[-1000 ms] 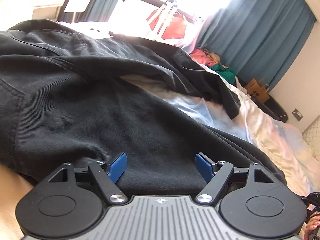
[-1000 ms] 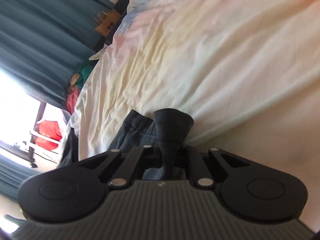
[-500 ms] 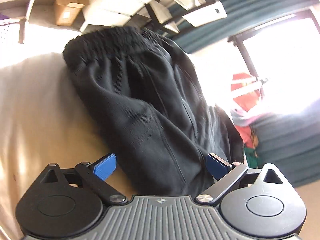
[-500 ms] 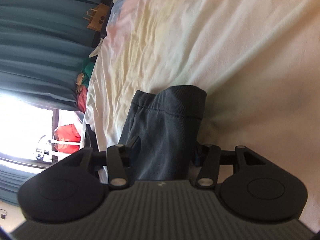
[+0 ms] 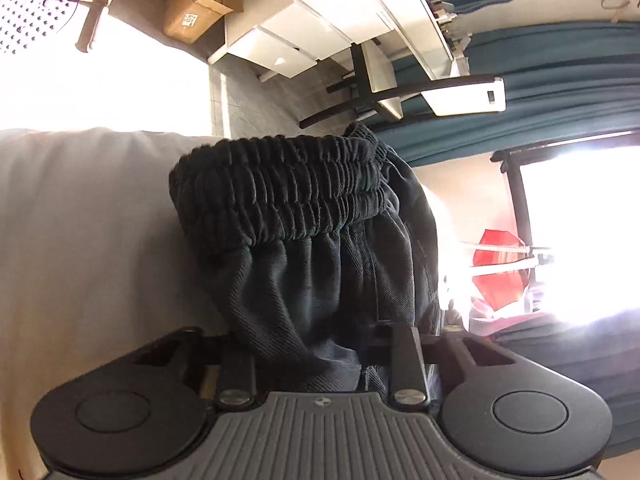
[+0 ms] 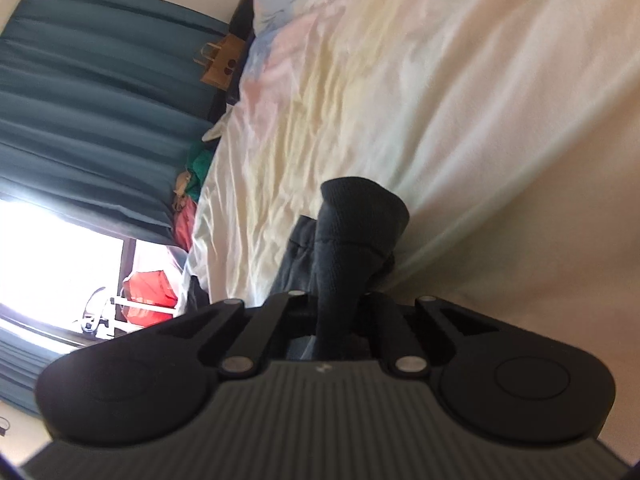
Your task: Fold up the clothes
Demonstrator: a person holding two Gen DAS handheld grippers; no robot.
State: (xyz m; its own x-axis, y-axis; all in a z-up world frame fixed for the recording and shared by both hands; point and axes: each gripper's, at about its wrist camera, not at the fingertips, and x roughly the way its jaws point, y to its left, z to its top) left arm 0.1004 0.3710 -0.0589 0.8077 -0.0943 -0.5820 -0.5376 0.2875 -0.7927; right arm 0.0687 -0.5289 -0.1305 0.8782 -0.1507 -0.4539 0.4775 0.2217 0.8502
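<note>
Left tongs [image 5: 320,344] ahead blocked by bunched black trousers [image 5: 316,240], waistband up across centre; open bed [image 5: 80,220] surface to their left, bare. Beyond bed edge: cardboard box [image 5: 196,8], white drawers [image 5: 304,40], black-legged stand [image 5: 368,92]. Right tongs [image 6: 340,316] have a dark cuff [image 6: 356,220] filling the gap; wide rumpled sheet [image 6: 440,100] free ahead and right; teal curtain [image 6: 100,120] and paper bag [image 6: 220,64] close off left side

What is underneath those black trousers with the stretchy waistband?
Under the black trousers lies a pale bedsheet. The cloth hides the left tongs tips gripping them, and whatever sheet lies directly beneath.
</note>
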